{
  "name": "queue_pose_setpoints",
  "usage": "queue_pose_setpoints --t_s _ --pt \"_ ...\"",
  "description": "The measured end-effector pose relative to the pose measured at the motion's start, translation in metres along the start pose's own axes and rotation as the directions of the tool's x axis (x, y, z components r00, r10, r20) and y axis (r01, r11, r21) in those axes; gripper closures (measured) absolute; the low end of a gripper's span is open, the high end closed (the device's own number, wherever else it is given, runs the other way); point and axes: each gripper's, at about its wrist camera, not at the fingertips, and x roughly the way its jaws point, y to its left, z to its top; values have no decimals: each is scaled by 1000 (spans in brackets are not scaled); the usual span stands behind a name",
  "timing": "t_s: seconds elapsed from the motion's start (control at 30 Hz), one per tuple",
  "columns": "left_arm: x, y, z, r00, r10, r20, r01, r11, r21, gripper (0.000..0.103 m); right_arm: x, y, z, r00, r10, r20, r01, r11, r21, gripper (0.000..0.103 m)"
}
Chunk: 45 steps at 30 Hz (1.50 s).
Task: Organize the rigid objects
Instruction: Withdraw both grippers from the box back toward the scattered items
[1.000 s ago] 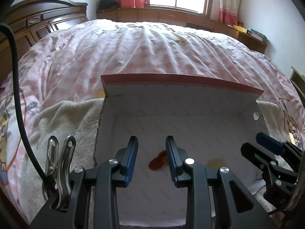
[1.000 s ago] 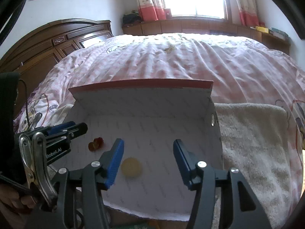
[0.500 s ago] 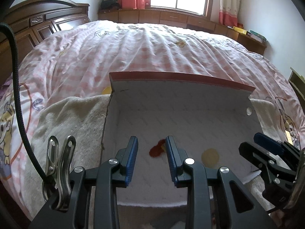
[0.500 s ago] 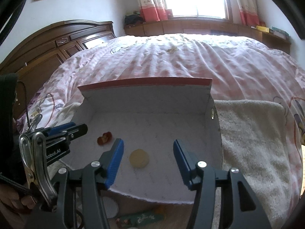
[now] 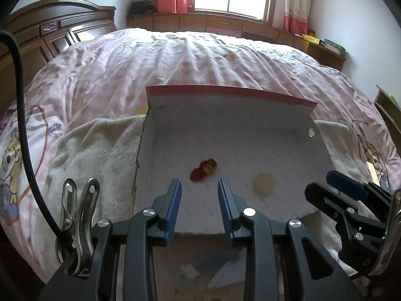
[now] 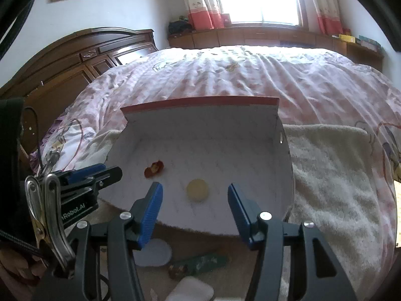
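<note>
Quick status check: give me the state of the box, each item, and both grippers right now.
Box: open, lying on the towel.
Red piece: loose on the box floor, ungripped.
Yellow disc: flat on the box floor, apart from the red piece.
Left gripper: open, empty.
Right gripper: open wide, empty.
White oval, green strip: on the towel outside the box.

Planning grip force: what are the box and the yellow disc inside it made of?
Box: looks like matte white cardboard with a red rim, judging by its thin folded walls and ragged front edge. Yellow disc: smooth, pale, slightly waxy; could be plastic or soap, too small to tell.
</note>
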Motion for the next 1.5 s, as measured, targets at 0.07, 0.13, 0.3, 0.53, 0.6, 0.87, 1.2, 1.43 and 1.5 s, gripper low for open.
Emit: queue_pose_setpoints --t_s 0.07,0.13,0.3,0.53,0.6,0.87,1.2,1.43,1.5 --pt "-4 0 -5 1000 -1 -2 1 1000 0 72 -4 2 -4 1000 3 0 -3 1000 0 46" --pt "-6 0 -7 1000 0 -4 0 1000 0 72 -8 3 -9 1000 6 2 -6 1000 1 46" --pt "-15 -1 -19 1000 1 -8 -1 1000 -5 72 -16 6 -19 1000 17 -3 -17 1000 9 46" --pt "-25 -2 -37 1000 4 -19 -5 1000 -8 72 -29 6 -37 1000 24 -14 -23 999 35 46" --pt "-29 -1 -43 1000 3 -22 -3 1000 -8 72 -33 6 -42 1000 22 -15 -22 999 40 46" --pt "-39 3 -69 999 -6 -42 5 1000 -22 72 -54 4 -64 1000 2 -19 -1 999 52 46" --pt "-48 8 -106 997 -3 -74 0 999 -39 72 -72 0 -99 999 -27 -39 30 997 74 46" --pt "-54 10 -131 996 7 -94 -10 999 -36 72 -82 -5 -127 996 -49 -70 55 995 79 46" --pt "-54 10 -137 995 7 -100 -10 999 -37 72 -83 -6 -135 995 -60 -79 66 995 77 46"
